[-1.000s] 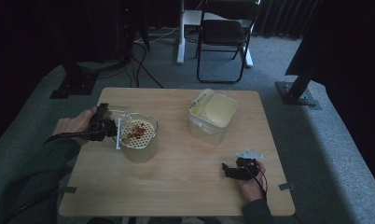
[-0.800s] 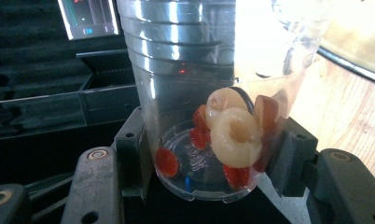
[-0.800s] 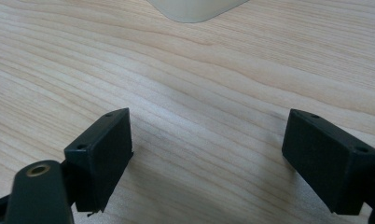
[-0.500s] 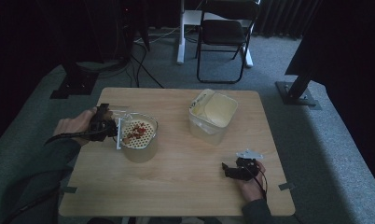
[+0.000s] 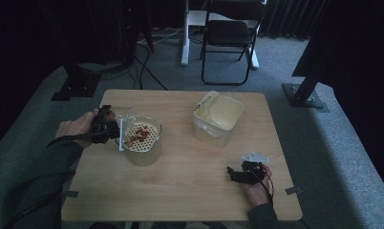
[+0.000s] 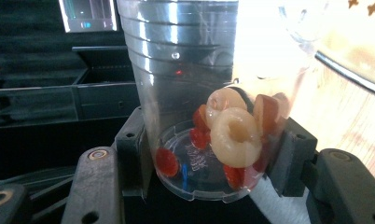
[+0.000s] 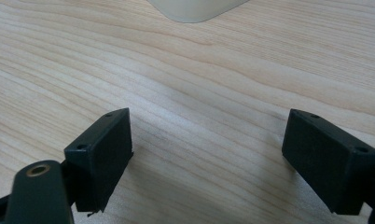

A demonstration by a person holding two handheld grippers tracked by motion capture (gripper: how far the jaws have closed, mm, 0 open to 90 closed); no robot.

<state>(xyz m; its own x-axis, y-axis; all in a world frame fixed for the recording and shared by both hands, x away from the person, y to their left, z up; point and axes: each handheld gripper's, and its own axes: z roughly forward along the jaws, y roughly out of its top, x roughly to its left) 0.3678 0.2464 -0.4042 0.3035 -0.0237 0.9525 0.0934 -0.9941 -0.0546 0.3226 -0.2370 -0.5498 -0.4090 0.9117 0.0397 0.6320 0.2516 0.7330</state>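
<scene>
**Left gripper tips a fruit cup over a strainer**

Left gripper [image 5: 114, 129], near the table's [image 5: 190, 200] left edge, clamps a clear plastic cup [image 6: 199, 107] tilted on its side, red and pale fruit pieces [image 6: 234, 137] inside. Its mouth meets a perforated strainer [image 5: 141, 137] sitting in a tub. Right gripper [image 5: 234, 174] rests near the front right corner, jaws wide apart, holding nothing.

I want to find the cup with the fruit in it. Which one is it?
Look at the left side of the wooden table. There the left tool grips a clear plastic cup, tipped over a holey strainer. Its neighbour, the cream tub, has no red and pale fruit pieces.
</scene>
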